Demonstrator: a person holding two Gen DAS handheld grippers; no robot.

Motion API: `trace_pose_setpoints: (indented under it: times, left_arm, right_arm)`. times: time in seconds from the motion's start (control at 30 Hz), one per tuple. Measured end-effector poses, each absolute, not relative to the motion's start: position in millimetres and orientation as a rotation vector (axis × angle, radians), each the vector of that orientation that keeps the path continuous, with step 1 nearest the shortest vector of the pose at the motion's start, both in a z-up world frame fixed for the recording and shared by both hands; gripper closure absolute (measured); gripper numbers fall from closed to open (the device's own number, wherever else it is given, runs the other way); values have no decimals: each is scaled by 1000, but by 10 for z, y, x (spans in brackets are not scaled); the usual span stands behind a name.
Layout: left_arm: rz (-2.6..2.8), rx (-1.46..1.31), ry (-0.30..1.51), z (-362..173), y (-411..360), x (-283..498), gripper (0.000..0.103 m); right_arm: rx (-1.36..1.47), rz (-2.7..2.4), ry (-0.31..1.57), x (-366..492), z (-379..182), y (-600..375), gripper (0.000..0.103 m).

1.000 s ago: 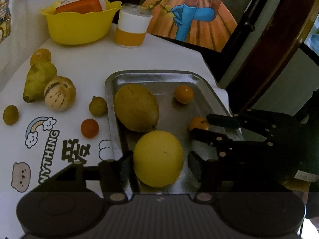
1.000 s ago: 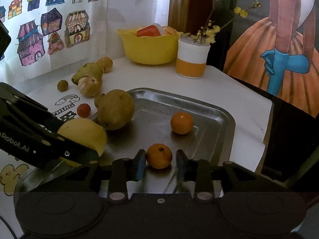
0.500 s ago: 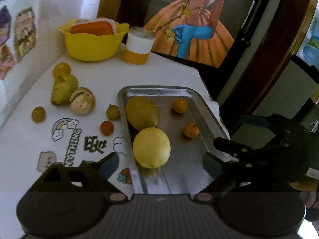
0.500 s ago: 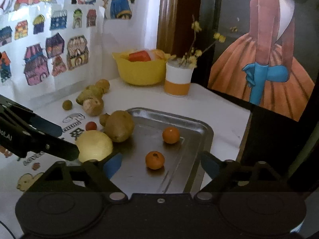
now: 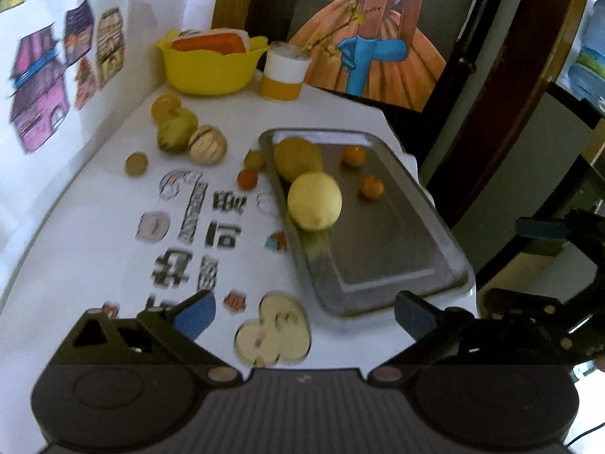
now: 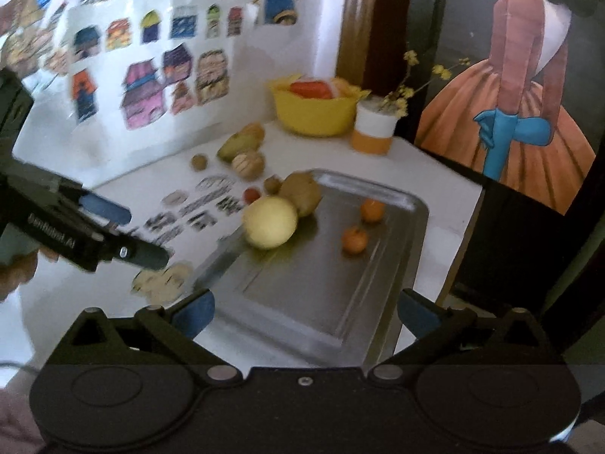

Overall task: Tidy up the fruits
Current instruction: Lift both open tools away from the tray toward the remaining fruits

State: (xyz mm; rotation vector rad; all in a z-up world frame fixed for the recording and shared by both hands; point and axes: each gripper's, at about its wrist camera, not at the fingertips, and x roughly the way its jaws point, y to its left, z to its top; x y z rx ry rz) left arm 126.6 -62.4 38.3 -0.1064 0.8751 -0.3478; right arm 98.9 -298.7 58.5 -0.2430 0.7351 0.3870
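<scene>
Steel tray point(image 5: 382, 265) holds your yellow citrus point(image 5: 315, 201), a brown fruit and two small oranges. Loose fruits point(image 5: 208, 145) wait on the tabletop point(image 5: 94, 234). Left gripper point(image 5: 302, 312) and right gripper point(image 6: 306, 312) hang empty, jaws wide; next, fetch one.

This looks like a home: a white table point(image 5: 94, 227) with cartoon stickers, children's house drawings point(image 6: 151, 75) on the wall, a painting point(image 6: 522, 113) of a dress (orange), and a water jug point(image 5: 588, 60) behind a wooden door frame.
</scene>
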Motion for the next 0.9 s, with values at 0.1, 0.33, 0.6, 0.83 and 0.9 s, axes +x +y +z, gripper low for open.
trace_pose_setpoints:
  times: [0.1,0.33,0.6,0.83,0.9]
  left_arm:
    - [-345,-101,893,379,-500,1111,1]
    - [-322,-62,924,421,-194,845,1]
    - [-223,-35,910,540,143,747,1]
    - [-130,-69,878,604,415,815,1]
    - [-104,-85,865,610,475,870,1]
  right_arm:
    - [-266,392,773,775,617,-2921,1]
    - [-260,452,870,420,691,-2678,1]
    - [-246,594,873,376,882,-2211,1]
    - [-169,695,818,634,1110,-1845,1]
    - [-125,713,782,754,1216,-1808,1]
